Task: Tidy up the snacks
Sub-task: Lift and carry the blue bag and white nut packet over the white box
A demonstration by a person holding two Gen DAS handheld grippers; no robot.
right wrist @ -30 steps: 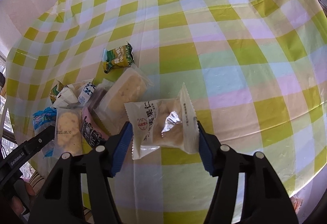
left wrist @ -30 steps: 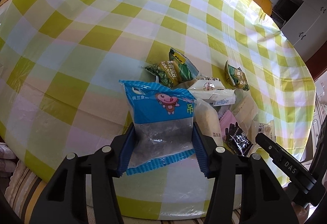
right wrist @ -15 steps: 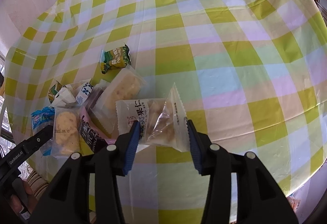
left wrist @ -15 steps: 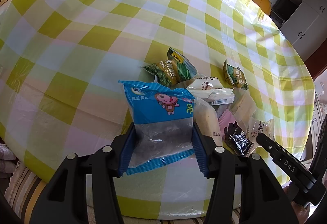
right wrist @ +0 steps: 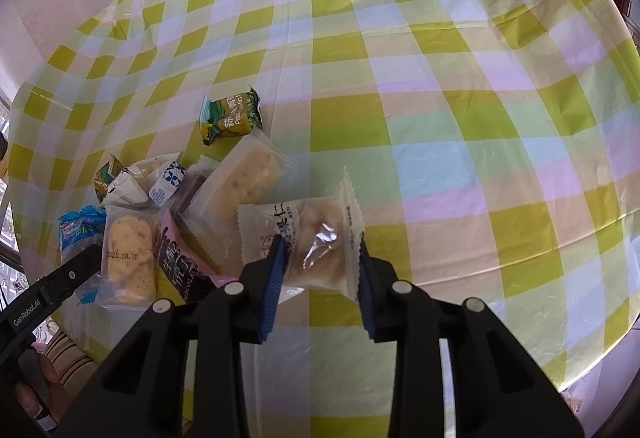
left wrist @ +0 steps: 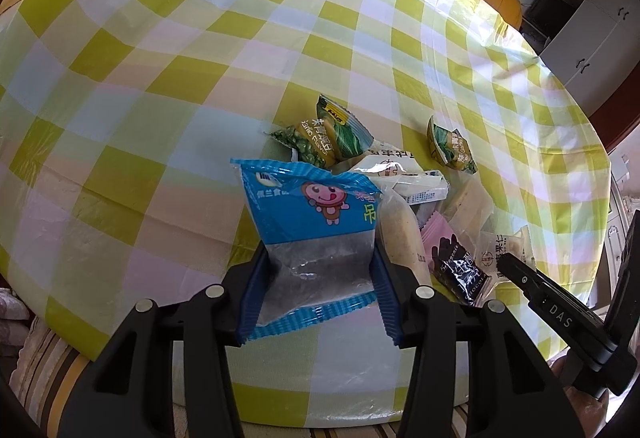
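Left gripper [left wrist: 318, 280] clamping blue packet [left wrist: 310, 222], right gripper [right wrist: 320, 272] pinching pastry [right wrist: 316, 242]

Your right gripper [right wrist: 320, 258] pinches a nut pastry [right wrist: 308, 238]; the other snacks [right wrist: 176, 222] lie just left of it.

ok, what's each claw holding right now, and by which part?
Left claw pinches the blue snack bag by its clear lower half. Right claw pinches the white pastry packet across its right end.
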